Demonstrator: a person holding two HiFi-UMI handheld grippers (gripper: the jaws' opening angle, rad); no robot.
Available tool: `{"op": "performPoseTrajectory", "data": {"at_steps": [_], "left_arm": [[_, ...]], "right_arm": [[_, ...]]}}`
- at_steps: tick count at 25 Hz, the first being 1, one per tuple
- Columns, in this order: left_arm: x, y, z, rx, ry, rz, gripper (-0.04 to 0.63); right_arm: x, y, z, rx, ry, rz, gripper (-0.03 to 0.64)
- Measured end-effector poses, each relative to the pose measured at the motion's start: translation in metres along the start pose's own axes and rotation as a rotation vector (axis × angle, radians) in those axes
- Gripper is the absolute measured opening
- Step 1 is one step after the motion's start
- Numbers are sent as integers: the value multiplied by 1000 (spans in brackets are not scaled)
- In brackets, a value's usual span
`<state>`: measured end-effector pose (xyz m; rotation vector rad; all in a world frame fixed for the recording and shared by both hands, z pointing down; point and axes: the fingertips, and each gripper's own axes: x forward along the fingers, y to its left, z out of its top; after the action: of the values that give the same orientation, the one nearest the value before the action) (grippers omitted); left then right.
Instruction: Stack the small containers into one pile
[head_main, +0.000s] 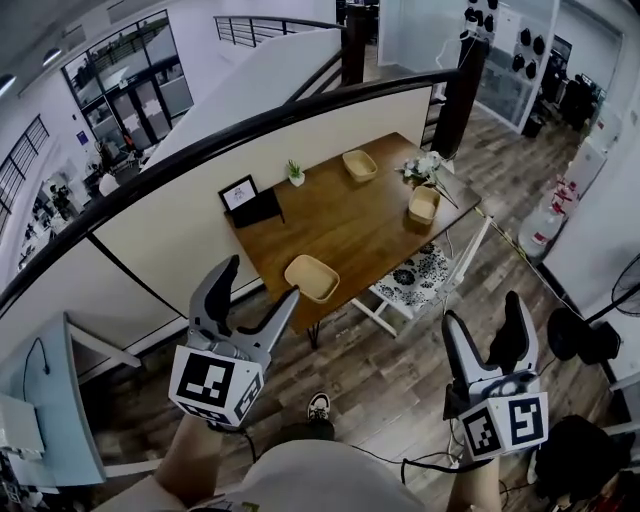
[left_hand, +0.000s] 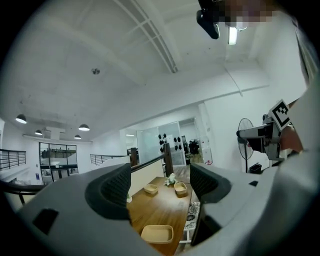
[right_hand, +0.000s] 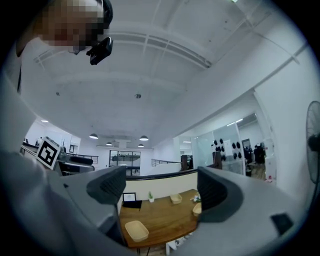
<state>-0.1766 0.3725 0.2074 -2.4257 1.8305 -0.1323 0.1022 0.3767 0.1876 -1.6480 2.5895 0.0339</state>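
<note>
Three small beige containers lie apart on a wooden table (head_main: 350, 225): one (head_main: 311, 277) near the front edge, one (head_main: 360, 165) at the back, one (head_main: 424, 204) at the right. My left gripper (head_main: 260, 280) is open and empty, held well short of the table. My right gripper (head_main: 484, 326) is open and empty too, over the floor at the right. In the left gripper view the near container (left_hand: 157, 233) shows between the jaws, far off. In the right gripper view it (right_hand: 136, 230) lies low left on the table (right_hand: 165, 220).
On the table stand a small framed picture (head_main: 239, 193), a tiny potted plant (head_main: 296, 173) and white flowers (head_main: 423, 169). A white chair (head_main: 425, 280) with a patterned cushion sits at the table's right side. A low wall with a black rail (head_main: 230, 140) runs behind.
</note>
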Motion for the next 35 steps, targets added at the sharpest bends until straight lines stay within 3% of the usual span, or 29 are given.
{"op": "performPoseTrajectory", "data": {"at_steps": [8,18,35], "left_arm": [[85,65,-4,-9,-12,-42,359],[157,82,-16,-66,-8,-27,359],[379,50,-17,-45,46,124,359]], "right_arm": [[99,3,2,-1,-4,-26,440],[156,-44,-12,-12,12,-59,437],[351,-210,-55,16,72,167,433]]}}
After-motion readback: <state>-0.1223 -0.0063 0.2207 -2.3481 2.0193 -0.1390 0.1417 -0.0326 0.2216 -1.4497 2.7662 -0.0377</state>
